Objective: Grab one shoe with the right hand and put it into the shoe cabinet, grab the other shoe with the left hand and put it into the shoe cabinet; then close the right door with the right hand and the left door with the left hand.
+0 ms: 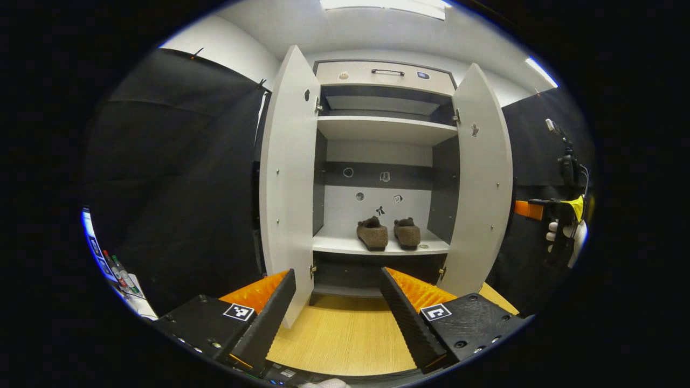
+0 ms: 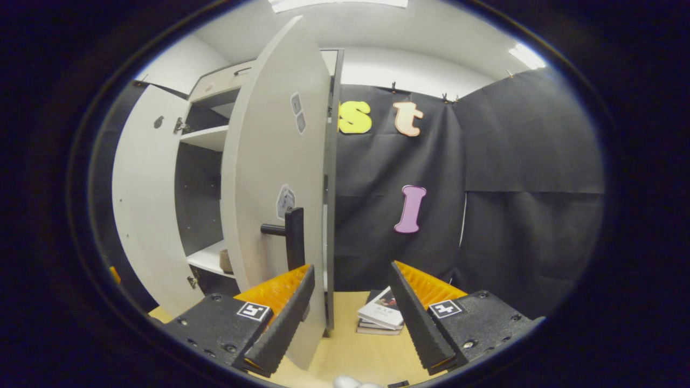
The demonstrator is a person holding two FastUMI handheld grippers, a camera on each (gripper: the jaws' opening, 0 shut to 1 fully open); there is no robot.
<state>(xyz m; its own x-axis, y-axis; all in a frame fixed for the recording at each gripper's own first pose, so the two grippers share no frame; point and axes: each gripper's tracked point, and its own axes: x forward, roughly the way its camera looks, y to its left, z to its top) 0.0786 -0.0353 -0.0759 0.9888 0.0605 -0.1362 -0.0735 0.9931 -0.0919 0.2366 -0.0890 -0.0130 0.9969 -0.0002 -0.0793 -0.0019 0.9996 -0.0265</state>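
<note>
Both shoes (image 1: pixel 388 233) sit on the cabinet shelf at frame centre; we judge the wide-open right hand-held gripper (image 2: pixel 350 318) should push the right door (image 2: pixel 272 178) near its handle (image 2: pixel 294 237), while the left hand-held gripper (image 1: pixel 338 312) waits wide.

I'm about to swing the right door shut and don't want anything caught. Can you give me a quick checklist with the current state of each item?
1. Both shoes inside, on the shelf: ok.
2. Shoes clear of the shelf's front edge: ok.
3. Right gripper open, empty: ok.
4. Right door open, its handle just ahead of that gripper: ok.
5. Books on the floor outside the door's closing path: cannot tell.
6. Left gripper open, back from the cabinet: ok.
</note>
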